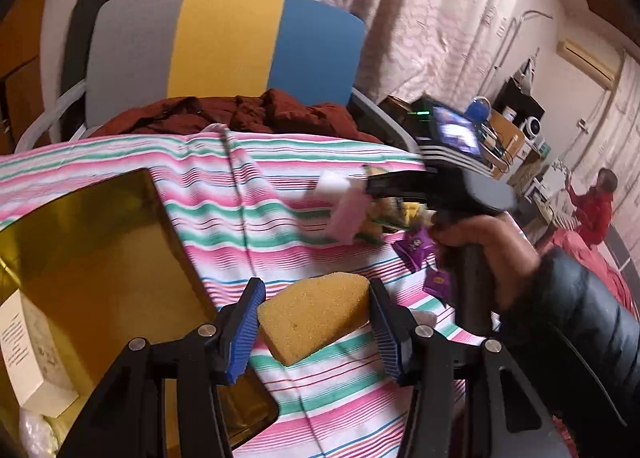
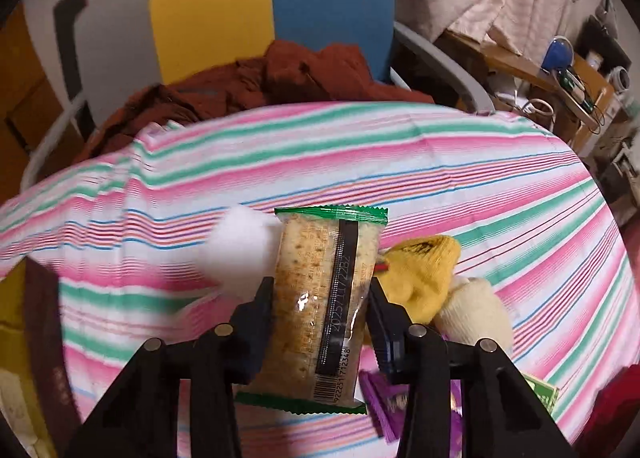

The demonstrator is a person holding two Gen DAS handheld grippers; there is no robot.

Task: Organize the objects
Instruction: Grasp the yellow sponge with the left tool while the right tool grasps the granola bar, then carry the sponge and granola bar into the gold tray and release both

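In the left wrist view my left gripper (image 1: 316,290) is shut on a yellow-brown sponge wedge (image 1: 312,322), held just above the striped cloth (image 1: 280,194). A gold box (image 1: 100,258) lies open directly to its left. My right gripper (image 2: 320,286) is shut on a clear snack packet with green ends (image 2: 320,310). From the left wrist view that right gripper (image 1: 372,194) appears blurred, held by a hand (image 1: 480,250) over the cloth's right side. A white fluffy ball (image 2: 240,254) sits beside its left finger.
A white carton (image 1: 32,358) lies in the gold box. A yellow sock (image 2: 420,274), a cream sock (image 2: 476,314) and purple packets (image 2: 384,406) lie at the right. A chair (image 1: 224,46) with a rust-red garment (image 1: 240,114) stands behind the table.
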